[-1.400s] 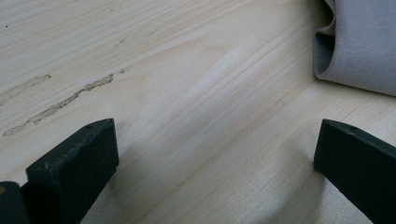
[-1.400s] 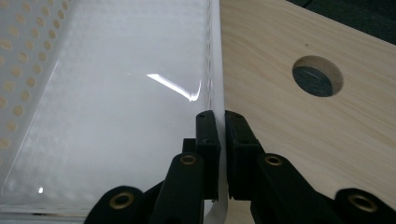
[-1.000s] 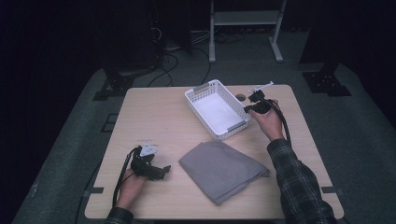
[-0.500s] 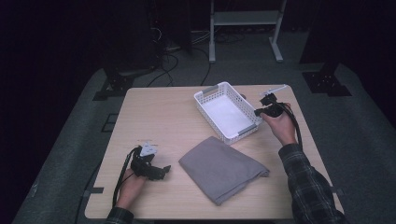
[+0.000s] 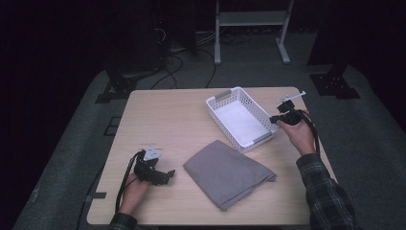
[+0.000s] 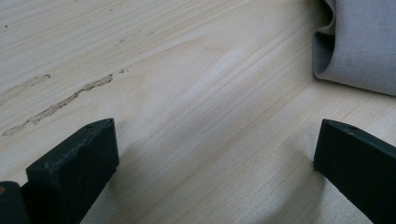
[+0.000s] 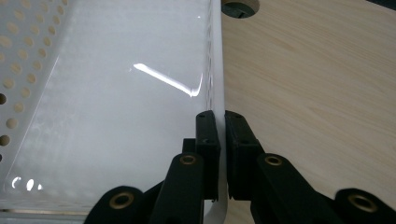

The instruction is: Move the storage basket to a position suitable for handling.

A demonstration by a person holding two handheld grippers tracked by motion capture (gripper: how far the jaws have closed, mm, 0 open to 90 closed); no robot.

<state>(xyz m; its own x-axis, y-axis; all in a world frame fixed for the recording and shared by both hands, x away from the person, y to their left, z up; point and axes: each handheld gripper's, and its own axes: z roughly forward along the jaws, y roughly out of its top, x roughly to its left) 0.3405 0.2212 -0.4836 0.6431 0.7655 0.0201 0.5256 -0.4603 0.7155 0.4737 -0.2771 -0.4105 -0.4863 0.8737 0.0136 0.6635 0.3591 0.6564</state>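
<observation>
A white perforated basket [image 5: 218,111] stands empty on the right half of the wooden table, turned at an angle. My right gripper [image 5: 276,120] is shut on the basket's right wall [image 7: 215,70]; in the right gripper view [image 7: 221,140] the thin white wall runs up between the two closed jaws. A folded grey cloth [image 5: 225,172] lies flat in front of the basket. My left gripper [image 5: 167,175] rests on the table at the front left, open, its jaws [image 6: 215,154] wide apart over bare wood, with the cloth's folded edge [image 6: 359,46] a little ahead.
The table's edge [image 5: 191,223] runs along the front. A round cable hole [image 7: 239,6] sits in the tabletop just beyond the basket's far corner. Dark floor, cables and a white metal stand [image 5: 249,28] lie beyond the table.
My right gripper has dragged the basket to the right and turned it, so it now sits farther right on the table. The left gripper and the cloth have not moved.
</observation>
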